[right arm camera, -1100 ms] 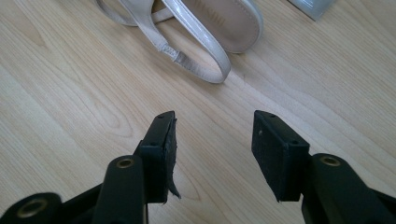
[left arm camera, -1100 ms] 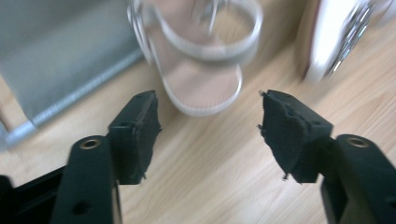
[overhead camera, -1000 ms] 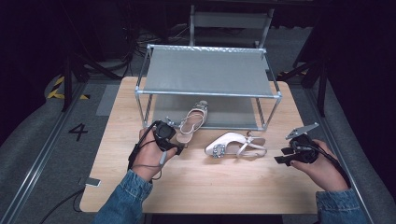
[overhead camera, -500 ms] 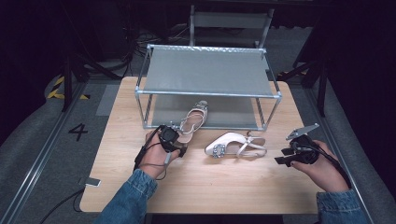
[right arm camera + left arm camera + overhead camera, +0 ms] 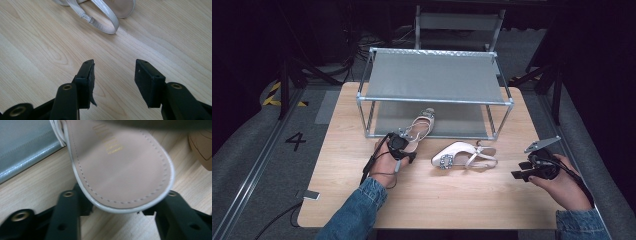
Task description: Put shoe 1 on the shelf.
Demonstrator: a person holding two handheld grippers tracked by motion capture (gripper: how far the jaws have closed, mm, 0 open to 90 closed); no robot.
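Two shoes wait; my left fingers (image 5: pixel 120 220) have been closing around the sandal's heel (image 5: pixel 120 170), which may slip; right fingers (image 5: pixel 113 82) spread, empty.

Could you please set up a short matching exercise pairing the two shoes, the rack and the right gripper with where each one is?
Things:
1. shoe with heel end between the left gripper's jaws
2. shoe with jewelled buckle
3. rack
4. right gripper

Places:
A. far half of the table
B. by the table's right edge, empty
C. partly under the rack
D. on its side, mid-table

Pairs: 1-C, 2-D, 3-A, 4-B
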